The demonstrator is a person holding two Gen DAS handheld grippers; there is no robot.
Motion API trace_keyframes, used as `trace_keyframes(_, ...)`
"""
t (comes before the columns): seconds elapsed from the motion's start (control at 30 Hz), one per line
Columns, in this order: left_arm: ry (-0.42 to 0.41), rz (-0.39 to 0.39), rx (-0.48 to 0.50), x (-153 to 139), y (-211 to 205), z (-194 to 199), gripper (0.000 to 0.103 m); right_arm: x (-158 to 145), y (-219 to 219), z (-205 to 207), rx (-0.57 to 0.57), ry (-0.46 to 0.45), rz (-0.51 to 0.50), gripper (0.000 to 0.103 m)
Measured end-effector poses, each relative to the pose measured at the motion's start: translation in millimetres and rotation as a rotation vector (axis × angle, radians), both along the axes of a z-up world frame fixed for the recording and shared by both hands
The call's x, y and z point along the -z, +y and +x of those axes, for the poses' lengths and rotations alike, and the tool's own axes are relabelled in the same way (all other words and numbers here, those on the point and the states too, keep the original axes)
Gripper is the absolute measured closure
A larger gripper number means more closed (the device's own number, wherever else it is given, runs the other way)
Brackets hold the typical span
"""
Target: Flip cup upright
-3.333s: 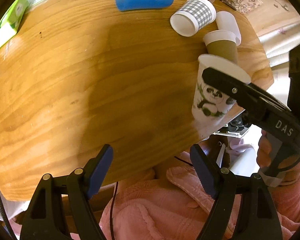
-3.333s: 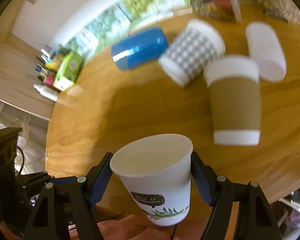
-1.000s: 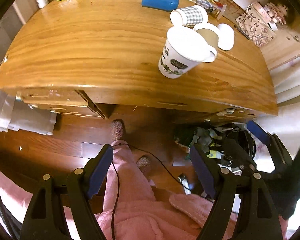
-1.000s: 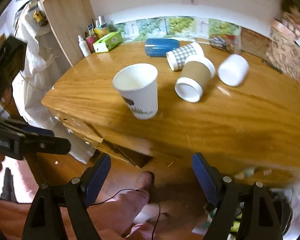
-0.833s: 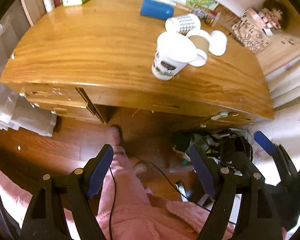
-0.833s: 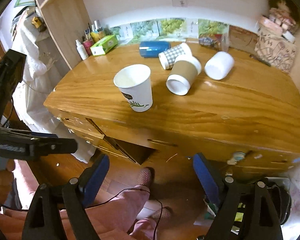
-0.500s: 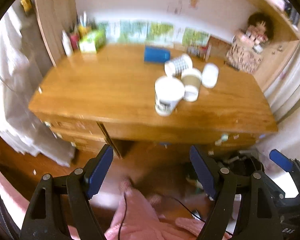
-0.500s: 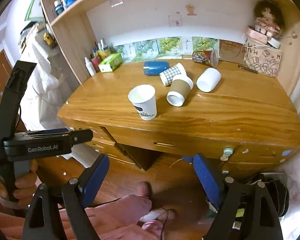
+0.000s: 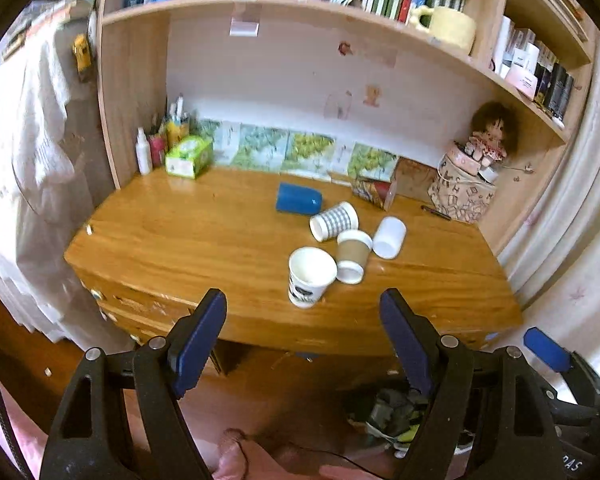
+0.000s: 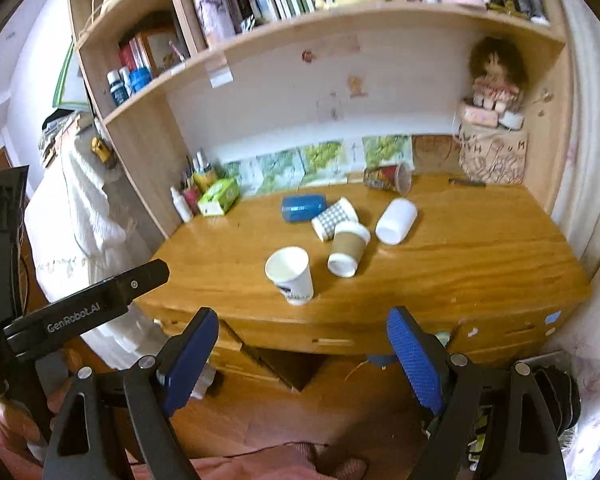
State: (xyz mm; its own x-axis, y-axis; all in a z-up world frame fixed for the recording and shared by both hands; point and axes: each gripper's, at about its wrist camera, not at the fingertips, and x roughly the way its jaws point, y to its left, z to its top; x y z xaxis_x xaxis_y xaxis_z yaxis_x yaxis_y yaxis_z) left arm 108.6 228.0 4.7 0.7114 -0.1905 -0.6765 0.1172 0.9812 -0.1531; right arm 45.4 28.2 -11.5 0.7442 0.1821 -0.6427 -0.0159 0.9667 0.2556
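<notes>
A white paper cup with a printed picture (image 9: 310, 278) stands upright, mouth up, near the front edge of the wooden desk (image 9: 204, 240); it also shows in the right wrist view (image 10: 291, 274). My left gripper (image 9: 302, 344) is open and empty, held well back from the desk and off it. My right gripper (image 10: 300, 356) is open and empty, also well back from the desk (image 10: 480, 248).
Behind the upright cup several cups lie on their sides: a brown-sleeved one (image 9: 352, 254), a checked one (image 9: 334, 220), a white one (image 9: 389, 237) and a blue one (image 9: 299, 199). A green tissue box (image 9: 188, 156) and bottles stand at the back left, a doll (image 9: 488, 136) at the back right.
The right gripper let go of the cup, which now stands upright on the desk. Both grippers have pulled far back and tilted up, so the whole desk and shelves show.
</notes>
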Motion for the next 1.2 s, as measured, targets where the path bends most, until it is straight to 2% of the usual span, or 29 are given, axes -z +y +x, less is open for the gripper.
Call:
trace_keyframes(0.3, -0.150, 0.061, -0.014, -21, -9, -17, 0.007, -13, 12, -9, 0.016, -0.080, -0.088, 0.015)
trace_keyframes(0.37, -0.170, 0.075, -0.008, -23, -11, -18, 0.006, -15, 13, -10, 0.016, -0.097, -0.100, 0.000)
trace_keyframes(0.43, -0.184, 0.091, -0.010, -25, -12, -19, 0.005, -18, 13, -10, 0.016, -0.117, -0.102, 0.000)
trace_keyframes(0.47, -0.194, 0.096, -0.014, -26, -13, -19, 0.000, -18, 13, -10, 0.019, -0.125, -0.103, 0.000)
trace_keyframes(0.6, -0.223, 0.113, -0.021, -28, -14, -20, 0.000, -20, 10, -11, 0.037, -0.150, -0.105, 0.000)
trace_keyframes(0.83, -0.228, 0.127, -0.035, -28, -12, -17, 0.000, -21, 6, -9, 0.066, -0.169, -0.085, 0.000)
trace_keyframes(1.2, -0.248, 0.144, -0.050, -28, -7, -19, 0.000, -15, 6, 0, 0.057, -0.145, -0.041, 0.000)
